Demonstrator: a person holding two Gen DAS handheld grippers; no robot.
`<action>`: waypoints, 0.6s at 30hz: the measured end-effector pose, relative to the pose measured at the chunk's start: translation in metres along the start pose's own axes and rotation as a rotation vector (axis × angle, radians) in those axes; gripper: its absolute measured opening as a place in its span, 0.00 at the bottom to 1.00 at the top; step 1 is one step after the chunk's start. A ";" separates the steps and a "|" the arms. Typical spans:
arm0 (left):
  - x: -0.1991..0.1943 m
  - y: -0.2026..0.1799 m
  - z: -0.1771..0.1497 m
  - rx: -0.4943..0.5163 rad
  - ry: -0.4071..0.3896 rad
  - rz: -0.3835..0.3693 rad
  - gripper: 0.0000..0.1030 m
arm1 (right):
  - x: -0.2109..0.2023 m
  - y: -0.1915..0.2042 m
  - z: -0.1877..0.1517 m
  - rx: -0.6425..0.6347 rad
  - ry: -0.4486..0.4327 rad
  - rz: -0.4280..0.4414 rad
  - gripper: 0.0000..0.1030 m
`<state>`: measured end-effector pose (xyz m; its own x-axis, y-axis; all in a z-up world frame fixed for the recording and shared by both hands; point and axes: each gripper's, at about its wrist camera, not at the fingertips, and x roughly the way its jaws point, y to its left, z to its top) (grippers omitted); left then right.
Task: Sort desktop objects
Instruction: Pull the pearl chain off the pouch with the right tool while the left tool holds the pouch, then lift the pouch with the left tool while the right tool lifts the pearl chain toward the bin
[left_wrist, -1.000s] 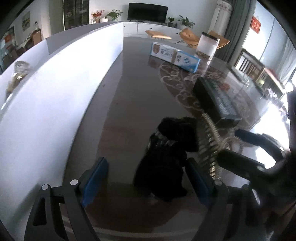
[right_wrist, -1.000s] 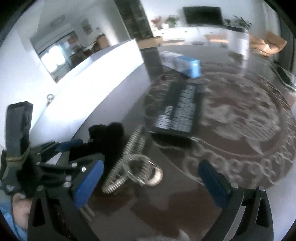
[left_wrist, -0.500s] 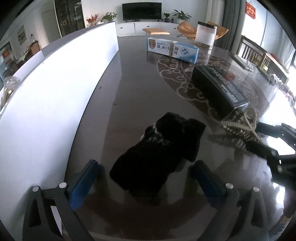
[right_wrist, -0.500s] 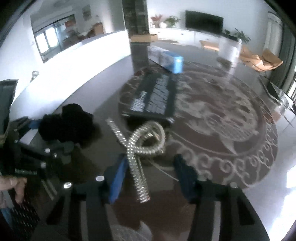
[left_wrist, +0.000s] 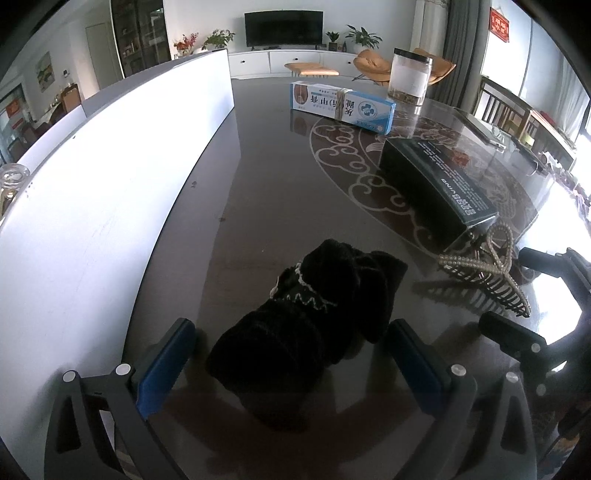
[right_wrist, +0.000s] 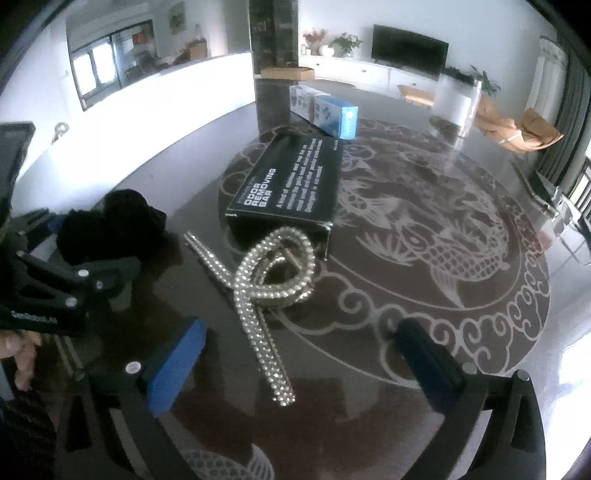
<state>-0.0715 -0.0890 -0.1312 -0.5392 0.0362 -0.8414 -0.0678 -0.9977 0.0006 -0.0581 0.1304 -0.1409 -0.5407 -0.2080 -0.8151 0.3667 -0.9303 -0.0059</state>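
The right gripper (right_wrist: 299, 365) is opening off the beaded chain (right_wrist: 269, 280), now lying beside the black box (right_wrist: 291, 184). The left gripper (left_wrist: 291, 362) stands wide around the black sock (left_wrist: 310, 325), released near the tabletop's (left_wrist: 266, 192) left edge.

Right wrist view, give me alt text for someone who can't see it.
A silver beaded hair clip lies on the dark glossy patterned table between the opening right gripper fingers, untouched. Behind it sits a black box; left, a black knitted cloth.

A crumpled black knit sock (left_wrist: 314, 325) lies near a looped beaded strap (right_wrist: 273, 280) touching a black box (right_wrist: 291, 184).
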 end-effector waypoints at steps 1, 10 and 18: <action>0.000 0.000 0.000 0.000 0.000 0.000 1.00 | 0.000 0.000 0.000 0.000 0.000 0.000 1.00; -0.001 0.001 -0.001 0.000 -0.001 0.000 1.00 | 0.000 0.000 0.000 -0.001 0.001 -0.002 1.00; 0.000 -0.003 0.000 -0.001 0.001 0.002 1.00 | 0.001 0.001 0.002 0.001 0.001 -0.002 1.00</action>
<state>-0.0717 -0.0864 -0.1309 -0.5387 0.0340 -0.8418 -0.0661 -0.9978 0.0021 -0.0598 0.1282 -0.1406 -0.5406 -0.2057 -0.8157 0.3651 -0.9309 -0.0072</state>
